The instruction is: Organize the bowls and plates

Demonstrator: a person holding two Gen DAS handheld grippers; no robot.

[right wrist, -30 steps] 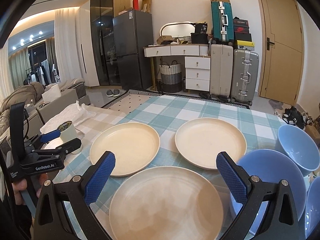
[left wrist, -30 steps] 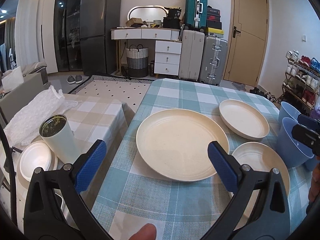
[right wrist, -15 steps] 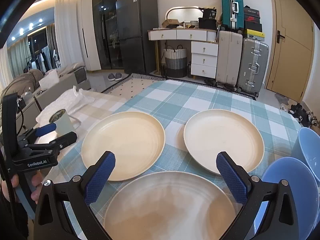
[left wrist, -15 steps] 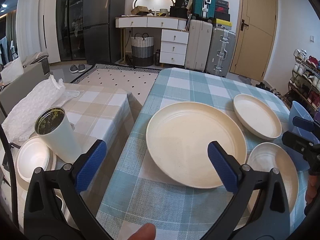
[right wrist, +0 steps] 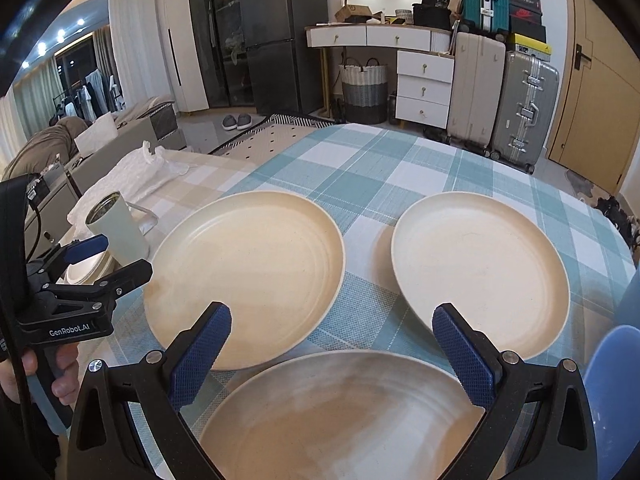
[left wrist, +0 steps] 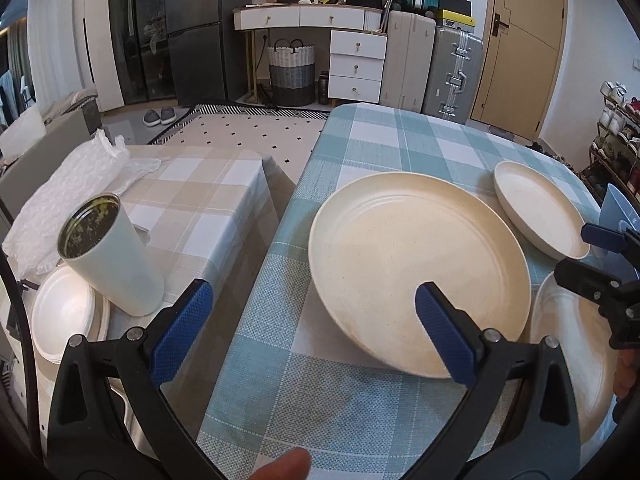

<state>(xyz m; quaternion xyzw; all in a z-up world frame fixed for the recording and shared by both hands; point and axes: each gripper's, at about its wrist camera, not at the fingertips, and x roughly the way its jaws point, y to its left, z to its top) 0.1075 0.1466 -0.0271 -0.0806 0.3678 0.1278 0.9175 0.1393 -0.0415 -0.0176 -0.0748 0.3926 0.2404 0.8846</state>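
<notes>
Three cream plates lie on the teal checked tablecloth (right wrist: 372, 168). The left plate (left wrist: 416, 268) (right wrist: 248, 276) sits just ahead of my left gripper (left wrist: 316, 332), which is open and empty, its right finger over the plate's near rim. The far right plate (left wrist: 538, 214) (right wrist: 480, 276) lies beyond. The nearest plate (right wrist: 344, 416) (left wrist: 572, 364) lies under my right gripper (right wrist: 332, 356), which is open with nothing between its fingers. A blue bowl (right wrist: 616, 396) shows at the right edge. The left gripper body (right wrist: 80, 292) appears in the right wrist view.
A lower table with a beige checked cloth (left wrist: 192, 200) stands to the left, holding a white cylindrical cup (left wrist: 108, 256), stacked white dishes (left wrist: 68, 312) and bubble wrap (left wrist: 60, 188). A gap separates the two tables. Suitcases, drawers and a fridge stand at the back.
Both grippers have moved forward and lower towards the table, so the plates look bigger and closer. The blue bowls have slid almost out of the right wrist view. Jaws have stayed open.
</notes>
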